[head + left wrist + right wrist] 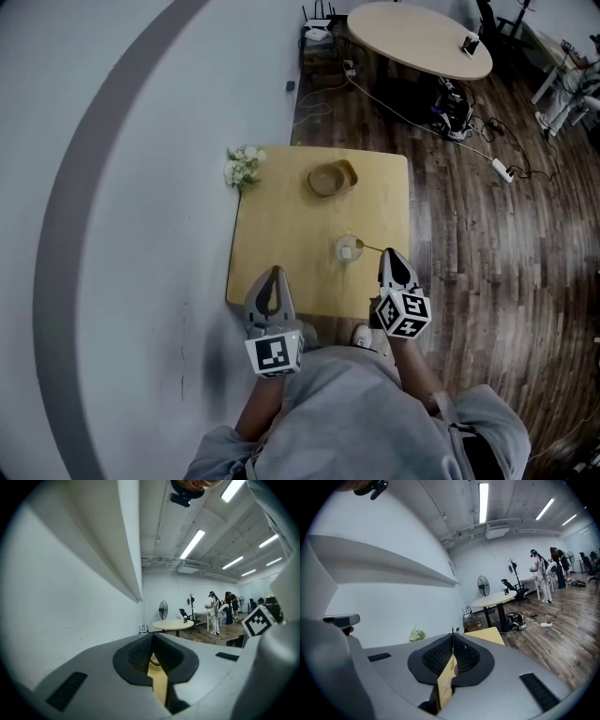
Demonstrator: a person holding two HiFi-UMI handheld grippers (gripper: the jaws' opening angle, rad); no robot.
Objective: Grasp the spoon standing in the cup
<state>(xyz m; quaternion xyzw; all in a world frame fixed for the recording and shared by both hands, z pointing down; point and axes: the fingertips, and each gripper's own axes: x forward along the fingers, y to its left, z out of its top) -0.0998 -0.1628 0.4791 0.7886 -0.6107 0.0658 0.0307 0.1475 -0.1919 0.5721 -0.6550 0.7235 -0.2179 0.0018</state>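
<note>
A small clear cup (348, 249) stands on the square wooden table (281, 225), right of its middle. A thin golden spoon (368, 247) leans out of the cup to the right, and its handle reaches the tip of my right gripper (389, 253). In the right gripper view the jaws are shut, and the spoon's slim handle (452, 632) sticks up from between the pads of my right gripper (452, 643). My left gripper (273, 272) hovers over the table's near left edge, apart from the cup. Its jaws look shut with nothing in them (152, 640).
A wooden bowl (332, 178) sits at the table's far side. A bunch of white flowers (243, 166) lies at the far left corner by the wall. A round table (422, 37), cables and a power strip (502, 170) are on the floor beyond. People stand far back (220, 611).
</note>
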